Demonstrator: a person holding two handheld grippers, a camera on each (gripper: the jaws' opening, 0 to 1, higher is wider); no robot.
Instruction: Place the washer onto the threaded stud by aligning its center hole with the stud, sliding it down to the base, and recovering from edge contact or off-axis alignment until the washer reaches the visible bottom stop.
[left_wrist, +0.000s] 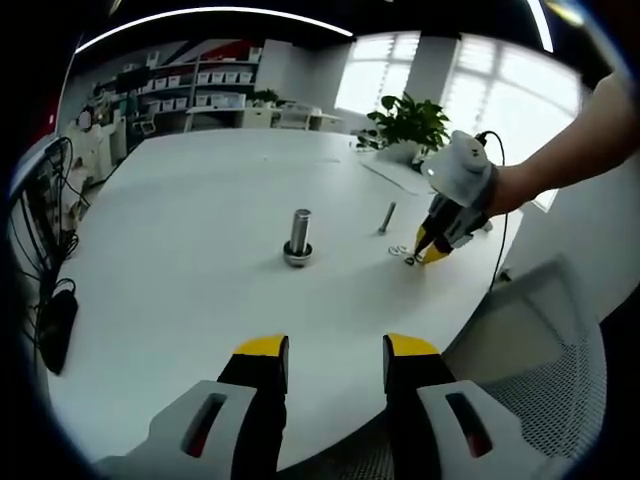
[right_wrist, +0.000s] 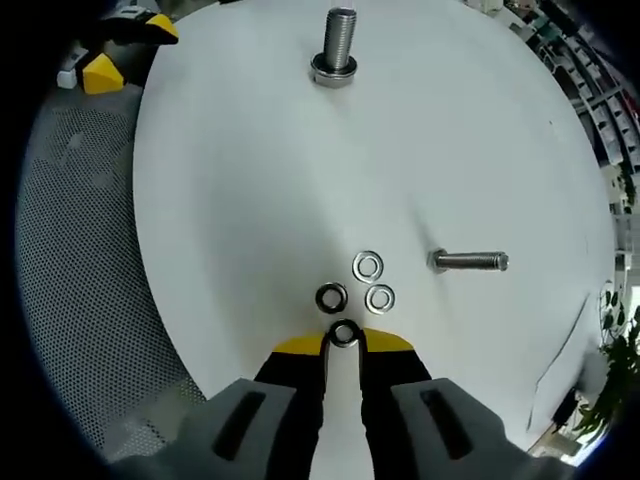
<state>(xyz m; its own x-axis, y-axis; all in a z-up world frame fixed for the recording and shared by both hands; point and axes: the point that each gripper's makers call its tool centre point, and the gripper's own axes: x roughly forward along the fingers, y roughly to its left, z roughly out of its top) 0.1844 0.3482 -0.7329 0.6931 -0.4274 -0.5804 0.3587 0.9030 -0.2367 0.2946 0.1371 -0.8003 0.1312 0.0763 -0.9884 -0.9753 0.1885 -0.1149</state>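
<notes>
The left gripper (left_wrist: 335, 350) hovers above the white bench (left_wrist: 180, 300), its fingers parted with nothing between them. The threaded stud (right_wrist: 339, 45) stands upright mid-bench. The right gripper (right_wrist: 343, 343) pinches a washer (right_wrist: 344, 334) between its fingers, beside three loose washers (right_wrist: 368, 266) and a lying bolt (right_wrist: 470, 262).

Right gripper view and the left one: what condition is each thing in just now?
Upright stud: standing on the table, one washer already at its base.
Loose bolt: lying on its side.
Three washers: flat on the table, untouched.
Fourth washer: between the right gripper tips, pinched.
Left gripper: open, holding nothing.
</notes>
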